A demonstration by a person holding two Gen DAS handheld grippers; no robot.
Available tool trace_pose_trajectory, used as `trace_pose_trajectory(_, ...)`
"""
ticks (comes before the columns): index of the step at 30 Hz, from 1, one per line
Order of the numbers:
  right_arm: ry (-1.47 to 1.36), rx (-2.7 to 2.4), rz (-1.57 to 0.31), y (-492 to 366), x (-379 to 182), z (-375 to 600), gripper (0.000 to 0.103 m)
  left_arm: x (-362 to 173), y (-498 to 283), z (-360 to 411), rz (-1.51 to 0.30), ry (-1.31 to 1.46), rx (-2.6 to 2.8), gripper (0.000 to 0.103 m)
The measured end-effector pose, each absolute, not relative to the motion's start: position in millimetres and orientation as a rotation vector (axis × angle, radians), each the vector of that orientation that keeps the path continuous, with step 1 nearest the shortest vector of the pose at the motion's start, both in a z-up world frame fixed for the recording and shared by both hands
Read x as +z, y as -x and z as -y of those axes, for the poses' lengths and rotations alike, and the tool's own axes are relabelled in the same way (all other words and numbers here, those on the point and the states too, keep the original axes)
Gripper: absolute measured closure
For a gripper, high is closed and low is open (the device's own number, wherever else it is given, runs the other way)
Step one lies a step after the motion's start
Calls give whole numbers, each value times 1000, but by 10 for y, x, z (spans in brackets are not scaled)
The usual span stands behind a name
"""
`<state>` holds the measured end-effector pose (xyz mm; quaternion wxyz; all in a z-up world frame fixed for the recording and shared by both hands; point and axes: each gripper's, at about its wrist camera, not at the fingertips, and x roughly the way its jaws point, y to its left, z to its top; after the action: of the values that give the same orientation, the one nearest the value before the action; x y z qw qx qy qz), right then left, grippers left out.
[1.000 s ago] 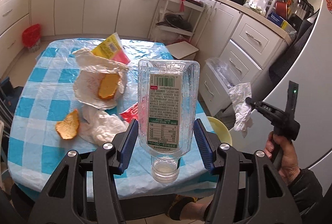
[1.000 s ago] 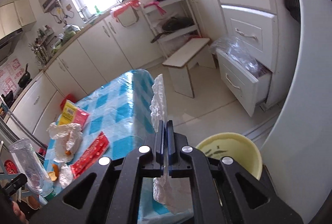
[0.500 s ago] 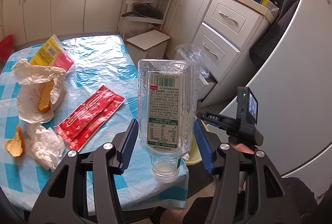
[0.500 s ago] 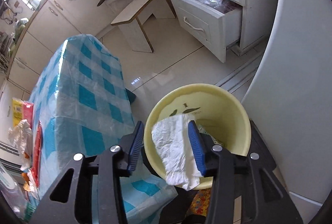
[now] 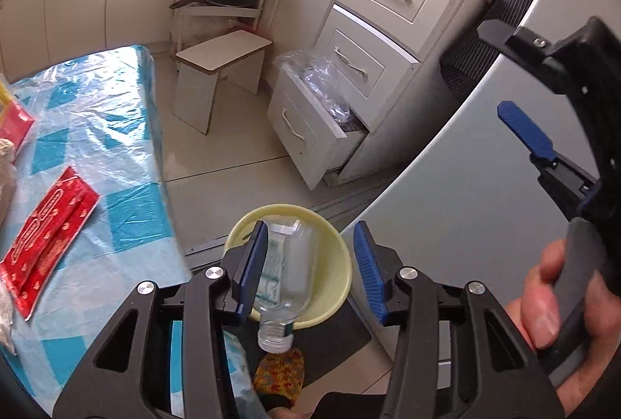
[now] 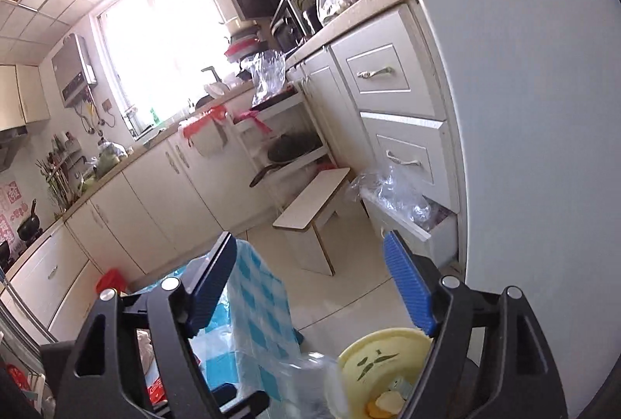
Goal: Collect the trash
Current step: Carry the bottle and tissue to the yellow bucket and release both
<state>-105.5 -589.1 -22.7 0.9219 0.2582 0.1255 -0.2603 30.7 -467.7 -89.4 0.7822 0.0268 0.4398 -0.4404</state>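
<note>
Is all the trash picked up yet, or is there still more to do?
Not yet. The clear plastic bottle is dropping neck-up into the yellow round bin on the floor, below the open left gripper. The right gripper is open and empty, and some scraps already lie in the bin. Left: the red flat wrapper on the blue checked table, and more wrappers at its left edge.

We are in a home kitchen. Cream cabinets (image 6: 155, 201) run under a long countertop (image 6: 349, 19) crowded with bags and containers, beside a bright window (image 6: 163, 42). A frying pan (image 6: 287, 151) sits on an open rack, a water heater (image 6: 73, 70) hangs on the wall, and a small stool (image 5: 221, 70) stands near a checked tablecloth (image 5: 97, 155).
</note>
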Motion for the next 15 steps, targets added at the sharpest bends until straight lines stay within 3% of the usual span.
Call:
trace_pose_trajectory(6, -590, -554, -236, 1119, -235, 6144, 28, -1164, -403, 5039, -1011, -71, -941, 60)
trace_pose_trajectory(15, -687, -542, -274, 1163, -319, 6267, 27, -1083, -345, 4525, -990, -67, -885, 58)
